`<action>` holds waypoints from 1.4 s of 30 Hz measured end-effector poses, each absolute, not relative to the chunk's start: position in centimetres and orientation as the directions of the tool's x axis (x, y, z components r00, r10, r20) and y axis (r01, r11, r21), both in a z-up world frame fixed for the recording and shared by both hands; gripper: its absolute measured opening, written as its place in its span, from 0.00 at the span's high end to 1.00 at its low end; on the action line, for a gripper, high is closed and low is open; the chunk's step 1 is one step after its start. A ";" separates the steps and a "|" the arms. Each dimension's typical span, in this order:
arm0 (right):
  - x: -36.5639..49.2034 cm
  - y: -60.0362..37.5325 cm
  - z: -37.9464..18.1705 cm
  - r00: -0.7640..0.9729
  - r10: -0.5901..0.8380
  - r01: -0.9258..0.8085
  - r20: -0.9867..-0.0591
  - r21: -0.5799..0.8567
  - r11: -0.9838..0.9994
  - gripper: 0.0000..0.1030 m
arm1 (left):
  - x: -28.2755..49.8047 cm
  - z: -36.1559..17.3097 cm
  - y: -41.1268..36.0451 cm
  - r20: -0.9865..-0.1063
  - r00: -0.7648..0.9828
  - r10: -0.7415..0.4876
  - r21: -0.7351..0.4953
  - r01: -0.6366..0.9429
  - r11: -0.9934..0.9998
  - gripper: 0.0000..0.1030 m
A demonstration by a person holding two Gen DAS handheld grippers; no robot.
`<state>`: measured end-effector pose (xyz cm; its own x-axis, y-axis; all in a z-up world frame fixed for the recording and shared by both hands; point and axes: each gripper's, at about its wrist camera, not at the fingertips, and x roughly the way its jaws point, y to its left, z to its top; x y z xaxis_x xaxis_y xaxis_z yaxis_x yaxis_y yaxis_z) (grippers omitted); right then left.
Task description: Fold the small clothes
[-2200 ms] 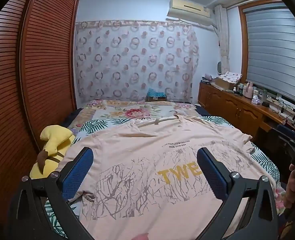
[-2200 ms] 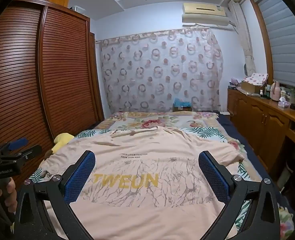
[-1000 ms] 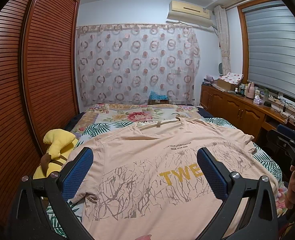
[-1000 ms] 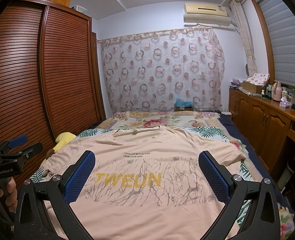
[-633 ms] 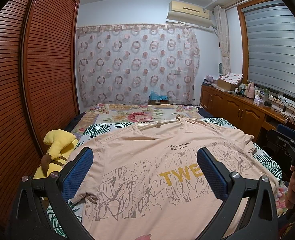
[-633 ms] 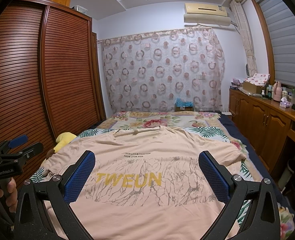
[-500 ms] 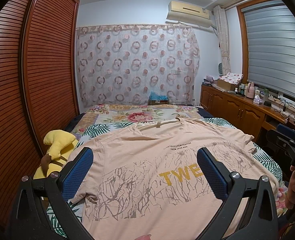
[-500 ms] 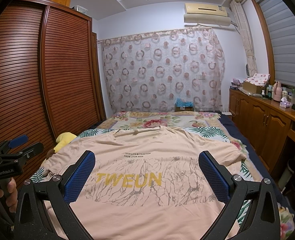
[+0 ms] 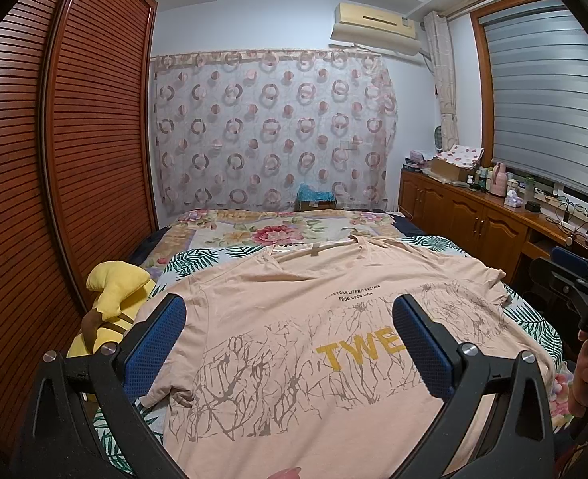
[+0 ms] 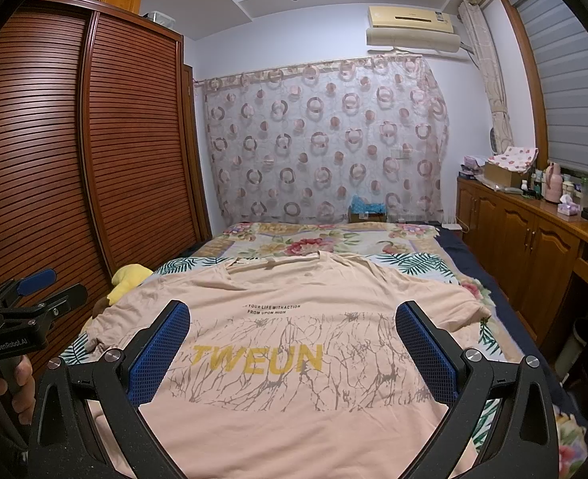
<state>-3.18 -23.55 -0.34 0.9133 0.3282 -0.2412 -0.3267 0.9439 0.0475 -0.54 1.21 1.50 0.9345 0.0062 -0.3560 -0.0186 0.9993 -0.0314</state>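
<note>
a peach t-shirt [image 10: 294, 319] lies flat on the bed [image 10: 334, 239], near hem cut off. left gripper [image 9: 286, 319] and right gripper [image 10: 292, 319] hover wide open, empty; a yellow plush toy [image 9: 110, 299] sits half hidden at left.

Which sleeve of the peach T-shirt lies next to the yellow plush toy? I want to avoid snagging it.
The sleeve on the wardrobe side, by the yellow plush toy; the other sleeve points toward the wooden cabinets.

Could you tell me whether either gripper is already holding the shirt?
No, the left gripper and right gripper both hover open above the flat shirt.
</note>
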 end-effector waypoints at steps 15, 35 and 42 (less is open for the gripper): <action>-3.2 -23.5 -0.3 0.914 0.328 -0.326 -0.241 0.047 0.944 0.00 | -0.6 1.5 1.1 -0.353 0.935 0.008 -0.028 -0.019 0.999 0.00; -2.7 -22.8 -1.0 0.890 0.366 -0.364 -0.273 0.062 0.930 0.00 | -0.3 2.6 1.7 -0.405 0.914 0.020 -0.031 -0.036 0.999 0.00; -1.0 -22.1 -1.6 0.858 0.401 -0.405 -0.322 0.057 0.912 0.00 | 0.4 -0.7 4.9 -0.460 0.887 0.039 -0.052 -0.071 0.996 0.00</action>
<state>-1.01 -22.07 -1.58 0.8578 0.4010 -0.3215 -0.4053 0.9124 0.0568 0.43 4.86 -0.73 0.8869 0.0394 -0.4603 -0.0710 0.9961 -0.0515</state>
